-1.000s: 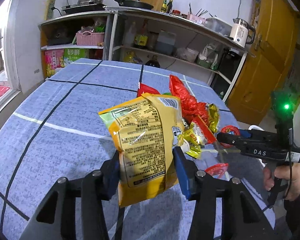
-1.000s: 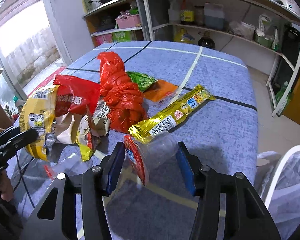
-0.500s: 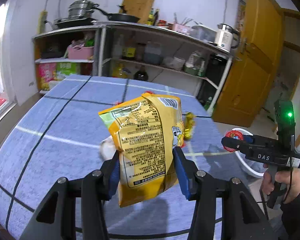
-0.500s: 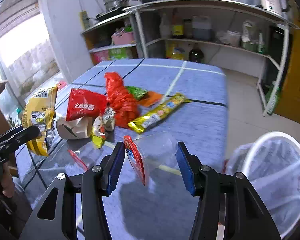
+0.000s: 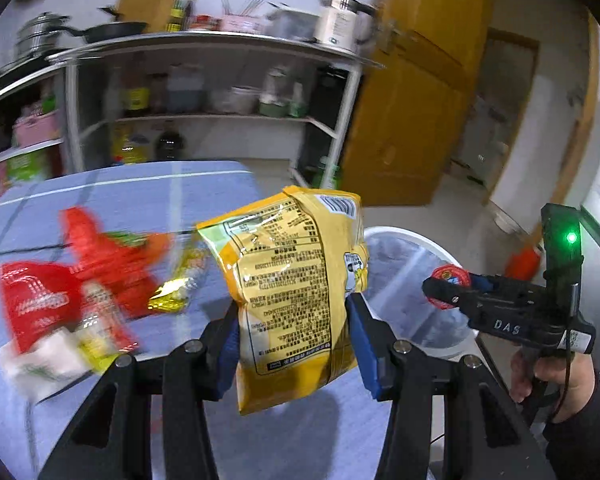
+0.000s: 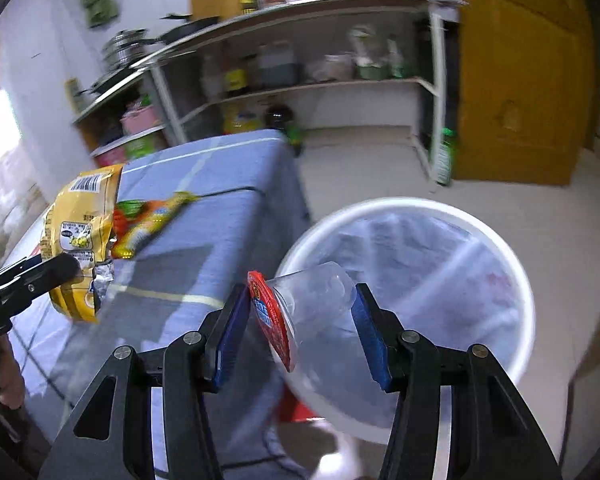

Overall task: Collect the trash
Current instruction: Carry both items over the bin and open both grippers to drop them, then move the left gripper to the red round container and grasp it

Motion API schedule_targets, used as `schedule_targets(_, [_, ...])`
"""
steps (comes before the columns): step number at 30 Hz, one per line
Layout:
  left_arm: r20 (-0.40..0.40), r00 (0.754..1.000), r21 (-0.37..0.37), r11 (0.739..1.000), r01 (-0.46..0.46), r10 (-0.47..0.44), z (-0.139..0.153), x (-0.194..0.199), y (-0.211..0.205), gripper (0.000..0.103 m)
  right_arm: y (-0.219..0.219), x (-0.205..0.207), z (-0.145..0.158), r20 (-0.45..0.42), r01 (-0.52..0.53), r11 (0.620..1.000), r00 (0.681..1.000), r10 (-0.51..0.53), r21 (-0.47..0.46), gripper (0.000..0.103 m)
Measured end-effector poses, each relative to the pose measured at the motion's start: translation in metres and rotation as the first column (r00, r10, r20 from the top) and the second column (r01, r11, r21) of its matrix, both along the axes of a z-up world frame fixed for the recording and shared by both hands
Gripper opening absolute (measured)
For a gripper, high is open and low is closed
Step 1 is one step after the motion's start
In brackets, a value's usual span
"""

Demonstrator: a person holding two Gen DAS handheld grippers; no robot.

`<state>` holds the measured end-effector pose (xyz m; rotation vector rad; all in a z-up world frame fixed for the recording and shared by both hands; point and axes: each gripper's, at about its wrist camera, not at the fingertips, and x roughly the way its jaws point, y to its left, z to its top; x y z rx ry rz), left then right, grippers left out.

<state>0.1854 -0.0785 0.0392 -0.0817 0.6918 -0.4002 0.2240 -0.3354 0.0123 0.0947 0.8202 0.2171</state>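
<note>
Right wrist view, left to right. Left tongs (image 6: 66, 276) at the left edge pinch the yellow snack bag (image 6: 82, 236) over the blue bench (image 6: 220, 236). Lower centre: right tongs (image 6: 300, 330) clamp a clear cup with red lid (image 6: 312, 308). Right: white lined bin (image 6: 512, 264) on the floor.

A yellow bag (image 5: 296, 280) stands upright in the left tool's pads, a clear red-lidded cup (image 6: 312, 312) lies sideways in the right tool's, above the white bin (image 6: 516, 280).
</note>
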Motion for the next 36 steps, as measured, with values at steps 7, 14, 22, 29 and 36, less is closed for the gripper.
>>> schedule_targets(7, [-0.069, 0.991, 0.013, 0.993, 0.117, -0.116, -0.025, 0.037, -0.069, 0.052, -0.042, 0.004, -0.025, -0.060, 0.094, 0.995, 0.994, -0.095, -0.022, 0.054])
schedule_targets(14, [-0.100, 0.979, 0.030, 0.983, 0.181, -0.178, -0.037, 0.055, -0.108, 0.055, -0.057, 0.009, -0.047, -0.118, 0.128, 0.990, 0.984, -0.134, -0.054, 0.054])
schedule_targets(22, [-0.127, 0.975, 0.013, 0.983, 0.184, -0.181, -0.044, 0.064, -0.111, 0.062, -0.063, 0.008, -0.043, -0.108, 0.148, 0.988, 0.983, -0.152, -0.042, 0.061])
schedule_targets(29, [-0.059, 0.988, -0.017, 0.989, 0.145, -0.146, -0.020, 0.047, -0.085, 0.062, -0.053, -0.006, -0.003, 0.017, 0.142, 0.990, 0.990, -0.141, -0.019, 0.061])
schedule_targets(36, [0.027, 0.999, -0.014, 0.999, 0.038, -0.037, 0.004, 0.021, -0.033, 0.062, -0.014, -0.023, 0.031, 0.115, 0.066, 0.998, 0.991, -0.066, 0.007, 0.061])
